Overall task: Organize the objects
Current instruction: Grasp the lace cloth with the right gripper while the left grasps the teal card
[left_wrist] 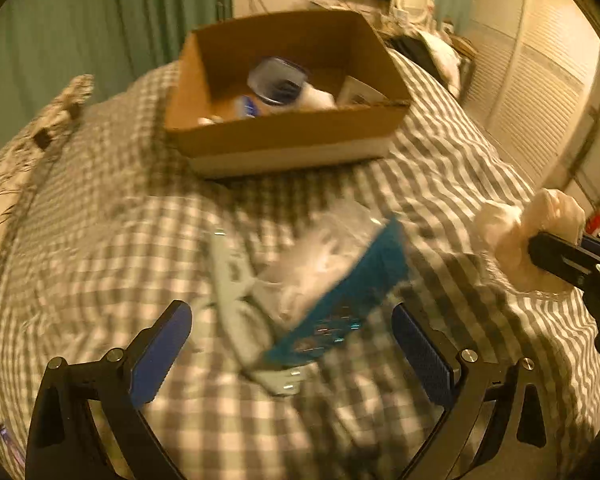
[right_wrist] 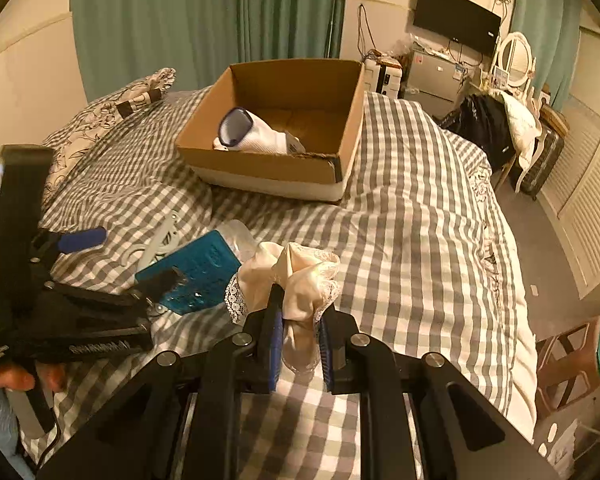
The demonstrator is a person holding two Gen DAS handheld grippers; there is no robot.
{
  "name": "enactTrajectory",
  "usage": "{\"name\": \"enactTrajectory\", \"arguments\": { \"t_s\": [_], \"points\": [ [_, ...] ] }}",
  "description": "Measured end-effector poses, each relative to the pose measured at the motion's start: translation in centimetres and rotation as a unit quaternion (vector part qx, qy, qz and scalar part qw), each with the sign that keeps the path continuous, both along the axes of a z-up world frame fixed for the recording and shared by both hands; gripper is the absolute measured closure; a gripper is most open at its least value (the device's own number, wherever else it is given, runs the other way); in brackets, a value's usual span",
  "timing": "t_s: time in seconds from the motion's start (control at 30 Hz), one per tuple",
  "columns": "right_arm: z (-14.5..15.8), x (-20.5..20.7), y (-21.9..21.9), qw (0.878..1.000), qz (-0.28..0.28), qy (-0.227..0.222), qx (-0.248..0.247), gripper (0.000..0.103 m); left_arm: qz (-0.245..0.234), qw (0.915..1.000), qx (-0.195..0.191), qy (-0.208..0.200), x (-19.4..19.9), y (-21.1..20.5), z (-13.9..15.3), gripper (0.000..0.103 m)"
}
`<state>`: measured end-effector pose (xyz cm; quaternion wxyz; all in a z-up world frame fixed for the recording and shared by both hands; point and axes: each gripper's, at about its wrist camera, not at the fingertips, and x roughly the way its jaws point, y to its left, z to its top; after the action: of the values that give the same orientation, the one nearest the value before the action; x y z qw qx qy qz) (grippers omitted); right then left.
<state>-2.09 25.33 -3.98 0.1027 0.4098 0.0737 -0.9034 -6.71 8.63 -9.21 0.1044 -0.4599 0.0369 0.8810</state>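
Right gripper is clenched on a cream lacy cloth, lifted just off the bed, prob. so it can go into the cardboard box w/ the socks. Left gripper hangs spread wide, gripping nothing, over the blue packet (likely next pick), which lies on the bed just beside the cloth.

Matt cardboard box; satiny lace-edged cloth; glossy plastic packet; woven checked bedspread
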Motion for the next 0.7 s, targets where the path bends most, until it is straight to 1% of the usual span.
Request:
{"name": "enactTrajectory", "arguments": {
  "t_s": [0.03,0.07,0.1,0.13,0.17,0.23,0.27,0.3,0.33,0.37,0.4,0.43,0.53,0.63,0.7],
  "points": [
    [-0.1,0.0,0.2,1.0,0.0,-0.001,-0.002,0.088,-0.008,0.9999,0.006,-0.004,-0.1,0.5,-0.1,0.002],
    [-0.3,-0.1,0.4,1.0,0.0,-0.002,-0.005,0.088,-0.017,0.9998,0.008,-0.006,-0.1,1.0,-0.3,0.007],
    [-0.4,0.0,0.5,1.0,0.0,-0.003,-0.006,0.088,-0.026,0.9996,0.004,-0.008,-0.1,1.6,-0.4,0.015],
    [-0.5,0.0,0.6,1.0,-0.001,-0.005,-0.008,0.088,-0.035,0.9993,-0.004,-0.009,0.0,2.2,-0.5,0.02],
    [-0.6,0.0,0.8,1.0,-0.002,-0.005,-0.011,0.088,-0.045,0.9988,-0.011,-0.012,0.1,2.7,-0.7,0.029],
    [-0.6,0.1,1.3,1.0,-0.004,-0.006,-0.016,0.088,-0.054,0.998,-0.03,-0.01,0.5,3.5,-1.0,0.034],
    [-0.6,0.1,1.5,1.0,-0.005,-0.006,-0.017,0.088,-0.057,0.9977,-0.036,-0.006,0.6,3.7,-0.9,0.047],
    [-0.6,0.2,1.7,1.0,-0.006,-0.005,-0.019,0.088,-0.061,0.9976,-0.034,-0.006,0.7,3.8,-0.8,0.061],
    [-0.6,0.3,2.0,1.0,-0.009,-0.005,-0.021,0.088,-0.065,0.9975,-0.027,-0.007,0.8,3.7,-0.7,0.07],
    [-0.6,0.3,2.1,1.0,-0.011,-0.005,-0.022,0.088,-0.071,0.9972,-0.01,-0.017,0.9,3.7,-0.5,0.083],
    [-0.6,0.4,2.3,1.0,-0.012,-0.005,-0.023,0.088,-0.074,0.997,0.002,-0.024,1.1,3.6,-0.5,0.085],
    [-0.5,0.5,2.4,1.0,-0.014,-0.006,-0.024,0.088,-0.075,0.9969,0.007,-0.025,1.4,3.6,-0.4,0.085],
    [-0.3,0.9,2.5,1.0,-0.016,-0.005,-0.026,0.088,-0.083,0.9964,-0.013,-0.01,2.5,4.0,0.0,0.089],
    [0.3,1.5,2.6,1.0,-0.017,0.0,-0.026,0.088,-0.081,0.9967,-0.004,0.0,3.3,3.6,1.2,0.091],
    [0.7,1.9,2.7,1.0,-0.018,0.004,-0.025,0.088,-0.075,0.9972,0.003,0.009,3.5,2.9,2.3,0.095]
  ]
}}
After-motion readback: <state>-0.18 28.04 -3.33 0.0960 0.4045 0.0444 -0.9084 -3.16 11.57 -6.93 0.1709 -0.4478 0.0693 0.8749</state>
